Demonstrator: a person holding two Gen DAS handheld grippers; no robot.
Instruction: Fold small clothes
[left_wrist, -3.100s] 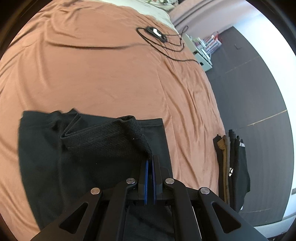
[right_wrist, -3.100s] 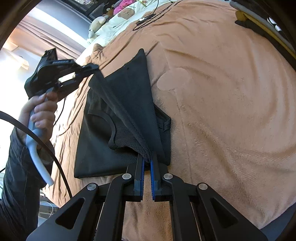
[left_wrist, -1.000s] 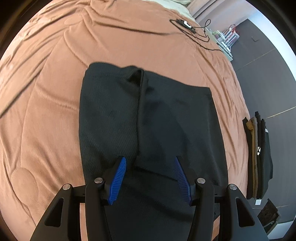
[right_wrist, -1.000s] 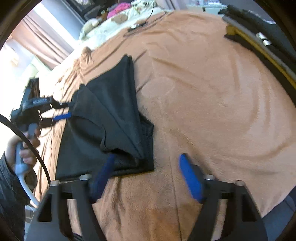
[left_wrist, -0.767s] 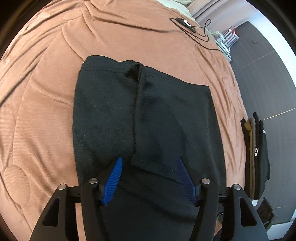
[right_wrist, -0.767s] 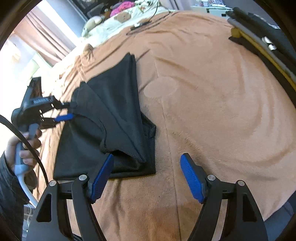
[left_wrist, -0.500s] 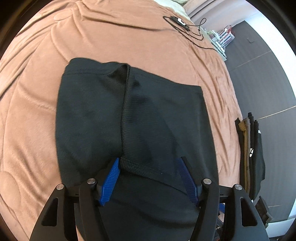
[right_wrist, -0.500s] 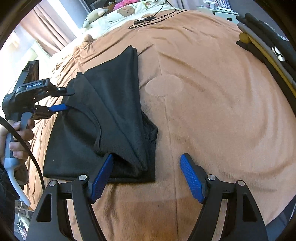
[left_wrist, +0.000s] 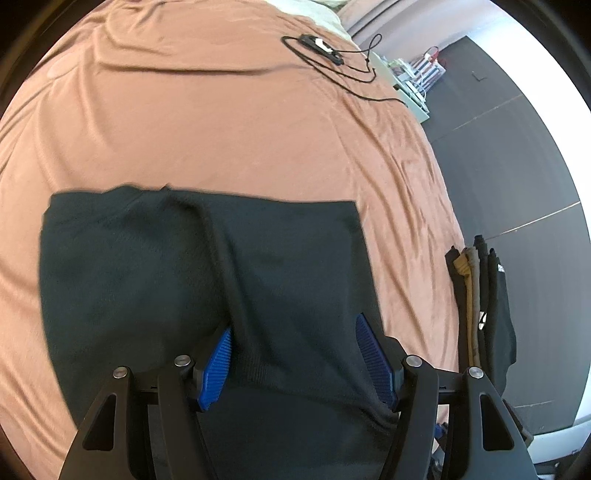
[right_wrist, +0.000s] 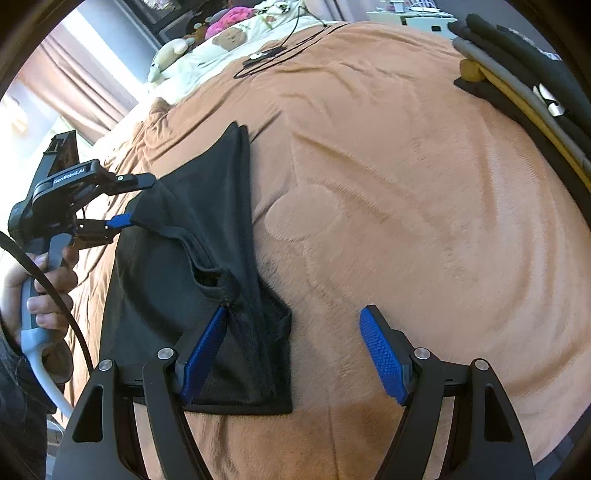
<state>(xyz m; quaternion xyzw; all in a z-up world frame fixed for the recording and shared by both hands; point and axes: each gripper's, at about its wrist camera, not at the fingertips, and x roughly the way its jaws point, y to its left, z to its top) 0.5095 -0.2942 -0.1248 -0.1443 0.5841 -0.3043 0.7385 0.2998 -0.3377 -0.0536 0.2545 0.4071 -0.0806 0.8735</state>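
A black knit garment (left_wrist: 155, 266) lies partly folded on the brown bedspread (left_wrist: 207, 122), one flap laid over its middle. My left gripper (left_wrist: 295, 354) is open, its blue pads on either side of the flap's near hem. In the right wrist view the garment (right_wrist: 192, 236) shows at left. My right gripper (right_wrist: 295, 347) is open over the garment's near corner, left pad above the cloth, right pad above bare bedspread (right_wrist: 406, 184). The left gripper (right_wrist: 125, 206) shows there open around the garment's far edge.
A row of folded dark and tan clothes (left_wrist: 480, 295) lies at the bed's right edge, also visible in the right wrist view (right_wrist: 524, 96). A black cable with a small device (left_wrist: 325, 48) lies at the far end. Pillows and soft toys (right_wrist: 221, 40) sit at the bed's head.
Both grippers were shut on the garment's flap three seconds ago; they have let it go and opened. Since then the left gripper has moved closer, over the flap's hem.
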